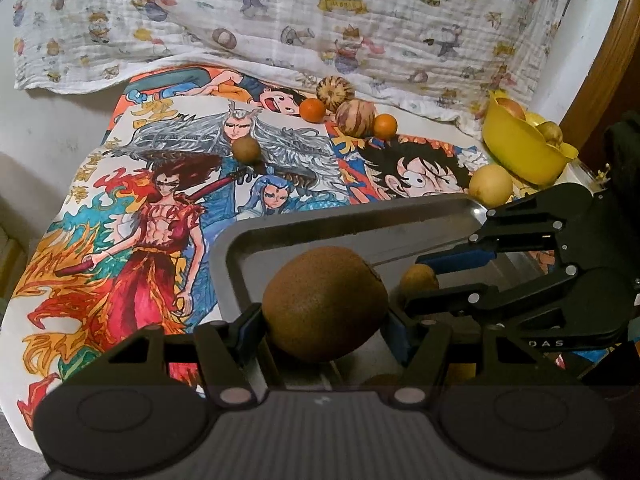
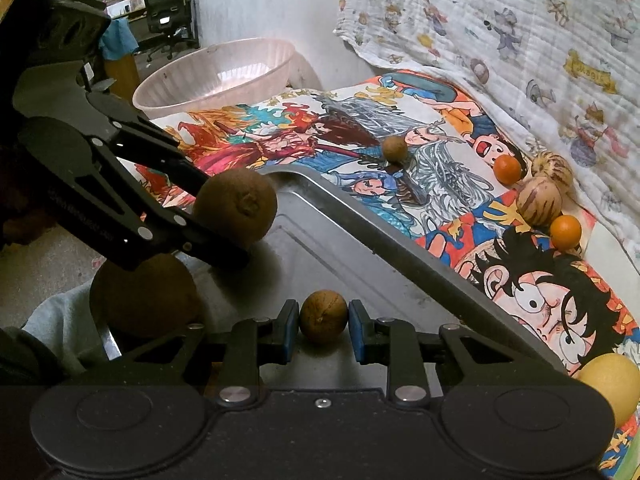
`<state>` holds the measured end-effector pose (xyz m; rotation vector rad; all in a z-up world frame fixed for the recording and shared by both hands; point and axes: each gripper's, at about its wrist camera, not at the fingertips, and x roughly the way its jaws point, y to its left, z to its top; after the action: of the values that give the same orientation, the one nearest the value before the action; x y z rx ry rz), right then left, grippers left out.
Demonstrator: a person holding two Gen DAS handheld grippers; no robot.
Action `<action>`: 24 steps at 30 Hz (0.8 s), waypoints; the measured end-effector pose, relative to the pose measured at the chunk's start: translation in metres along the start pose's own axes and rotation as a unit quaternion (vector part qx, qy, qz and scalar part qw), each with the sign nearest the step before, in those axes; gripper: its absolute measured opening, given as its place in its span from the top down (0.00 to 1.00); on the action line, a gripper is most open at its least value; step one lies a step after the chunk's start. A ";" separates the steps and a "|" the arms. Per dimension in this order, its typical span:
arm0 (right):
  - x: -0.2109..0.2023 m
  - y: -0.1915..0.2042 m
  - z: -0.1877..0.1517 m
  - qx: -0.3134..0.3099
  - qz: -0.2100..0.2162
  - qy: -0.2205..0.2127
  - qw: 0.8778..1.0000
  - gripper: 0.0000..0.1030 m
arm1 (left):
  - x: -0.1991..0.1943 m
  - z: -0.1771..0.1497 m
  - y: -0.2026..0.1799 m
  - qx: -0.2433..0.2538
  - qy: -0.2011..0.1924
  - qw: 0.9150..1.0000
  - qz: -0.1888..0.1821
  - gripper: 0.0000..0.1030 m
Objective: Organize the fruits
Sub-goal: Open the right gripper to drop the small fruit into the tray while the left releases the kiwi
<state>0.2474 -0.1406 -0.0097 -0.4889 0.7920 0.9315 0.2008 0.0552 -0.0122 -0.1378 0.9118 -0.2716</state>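
**Meanwhile, two fruits clamped above the tray**

Here the left gripper point(image 1: 324, 326) clamps a large kiwi point(image 1: 325, 305), the right gripper point(image 2: 323, 326) a small brown fruit point(image 2: 323, 317), both over the grey metal tray point(image 2: 320, 240). Beneath lie cartoon posters point(image 1: 160, 200); far off a printed cloth point(image 1: 280, 12), at right a yellow bowl point(image 1: 516, 148), and at far left a clear basin point(image 2: 216, 72) with an office chair point(image 2: 166, 16) beyond.

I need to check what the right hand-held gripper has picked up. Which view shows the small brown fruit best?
The right wrist view: the small brown fruit sits centred between the right hand-held gripper pads, above the metal tray. The left wrist view shows only part of it, behind that gripper's arm.
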 end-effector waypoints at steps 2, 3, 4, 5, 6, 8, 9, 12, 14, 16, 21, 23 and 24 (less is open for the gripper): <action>0.000 0.000 0.000 0.000 0.000 0.000 1.000 0.72 | 0.001 0.000 -0.001 0.001 0.004 1.000 0.001 0.35; 0.000 -0.001 0.000 0.001 0.000 0.000 1.000 0.72 | 0.001 0.001 -0.001 0.002 0.006 1.000 0.001 0.35; 0.001 -0.002 0.000 0.003 0.001 0.001 1.000 0.72 | 0.002 0.002 0.000 0.002 0.008 1.000 0.001 0.35; 0.001 -0.003 0.000 0.006 0.003 0.001 1.000 0.72 | 0.003 0.002 -0.001 0.002 0.009 1.000 0.001 0.35; 0.002 -0.004 -0.001 0.009 0.004 0.001 1.000 0.71 | 0.003 0.002 -0.001 0.001 0.010 1.000 0.001 0.35; 0.002 -0.005 -0.001 0.011 0.004 0.000 1.000 0.71 | 0.004 0.003 0.000 -0.002 0.013 1.000 0.000 0.35; 0.002 -0.005 -0.001 0.012 0.004 -0.001 1.000 0.71 | 0.004 0.003 0.000 -0.005 0.015 1.000 -0.002 0.35; 0.001 -0.006 -0.003 0.018 0.005 -0.005 1.000 0.71 | 0.006 0.002 0.001 -0.007 0.016 1.000 -0.003 0.34; 0.000 -0.007 -0.005 0.022 0.003 -0.008 1.000 0.69 | 0.006 0.001 0.000 -0.009 0.015 1.000 -0.002 0.34; -0.003 -0.007 -0.006 0.026 0.000 -0.012 1.000 0.66 | 0.005 0.001 0.000 -0.012 0.017 1.000 -0.002 0.34; -0.015 -0.011 -0.012 0.044 -0.012 -0.023 0.999 0.54 | 0.004 0.000 -0.001 -0.015 0.019 1.000 -0.004 0.34; -0.022 -0.012 -0.014 0.056 -0.017 -0.030 0.998 0.49 | 0.003 -0.001 -0.001 -0.017 0.018 1.000 -0.005 0.33; -0.025 -0.013 -0.016 0.062 -0.020 -0.034 0.997 0.46 | 0.003 -0.001 -0.001 -0.019 0.017 1.000 -0.006 0.33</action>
<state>0.2431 -0.1714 0.0005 -0.3630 0.7705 0.8521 0.2016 0.0536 -0.0146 -0.1744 0.9506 -0.2677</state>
